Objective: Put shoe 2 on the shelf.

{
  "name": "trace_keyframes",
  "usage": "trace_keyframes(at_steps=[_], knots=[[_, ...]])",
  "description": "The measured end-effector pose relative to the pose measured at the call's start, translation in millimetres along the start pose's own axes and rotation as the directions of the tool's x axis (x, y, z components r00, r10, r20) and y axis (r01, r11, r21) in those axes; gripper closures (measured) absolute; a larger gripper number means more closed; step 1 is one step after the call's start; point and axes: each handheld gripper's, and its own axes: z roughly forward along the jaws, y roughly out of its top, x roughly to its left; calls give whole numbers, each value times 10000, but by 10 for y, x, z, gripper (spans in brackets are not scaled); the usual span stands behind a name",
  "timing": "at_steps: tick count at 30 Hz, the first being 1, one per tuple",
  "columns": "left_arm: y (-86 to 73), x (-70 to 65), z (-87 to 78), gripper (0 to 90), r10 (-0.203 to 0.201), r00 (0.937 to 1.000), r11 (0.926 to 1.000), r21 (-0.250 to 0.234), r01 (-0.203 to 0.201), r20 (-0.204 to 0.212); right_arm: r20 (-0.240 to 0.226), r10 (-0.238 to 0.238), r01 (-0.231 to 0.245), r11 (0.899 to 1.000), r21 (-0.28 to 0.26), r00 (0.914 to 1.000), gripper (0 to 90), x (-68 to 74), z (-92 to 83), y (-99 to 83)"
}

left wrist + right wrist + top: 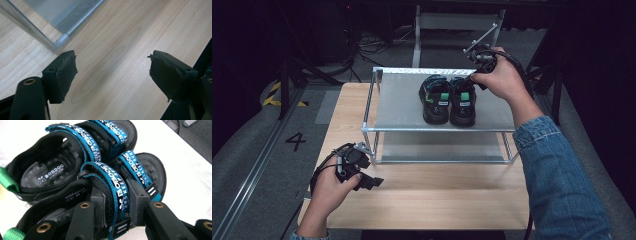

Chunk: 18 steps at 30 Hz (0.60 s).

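- A pair of black sandals with blue straps and green heel tabs sits side by side on the top shelf of a metal rack [377, 112] standing on a wooden table [437, 200], heels toward the person, toes pointing away
- The right gripper [116, 205], reaching in from the far right of the rack, is clamped on the blue midfoot strap of the right-hand sandal [463, 102]; its two black jaws pinch the strap from either side, across the shoe's length
- The left-hand sandal [435, 102] lies just beside it, the two touching along their inner edges
- The left gripper [112, 72] hangs over bare wood near the rack's front left foot, jaws spread wide and holding nothing
- The gripped shoe's long axis runs front to back on the shelf, so any lift likely has to clear its neighbour
- The right hand [499, 75] is on the footwear; the left hand [332, 187] is well apart, low at the table's near left
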Motion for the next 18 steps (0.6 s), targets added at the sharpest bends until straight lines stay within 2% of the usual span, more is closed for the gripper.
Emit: trace_keyframes(at_steps=[4, 8, 11, 13, 16, 18], knots=[[3, -3, 5, 220, -1, 10000, 10000, 22, 1, 4, -96, 95, -94, 9999, 93, 9999, 684, 2, 22, -25], [8, -4, 11, 220, -23, 10000, 10000, 45, 23, 7, -182, 253, -257, 9994, -232, 9995, 604, 7, 2, -58], [16, 0, 14, 220, 14, 10000, 10000, 28, -14, 13, -104, 166, -170, 9988, -451, 9998, 557, 28, -40, -67], [26, 0, 20, 220, 30, 10000, 10000, -5, -30, 71, -7, 39, -39, 9965, -836, 10000, 500, 73, -120, -94], [27, 3, 18, 220, 21, 10000, 10000, -36, -21, 66, 115, -47, 59, 9944, -1052, 9999, 488, 115, -203, -132], [25, 10, 10, 220, 49, 10000, 10000, -25, -49, 34, 283, -100, 136, 9913, -1307, 9995, 482, 177, -318, -202]])
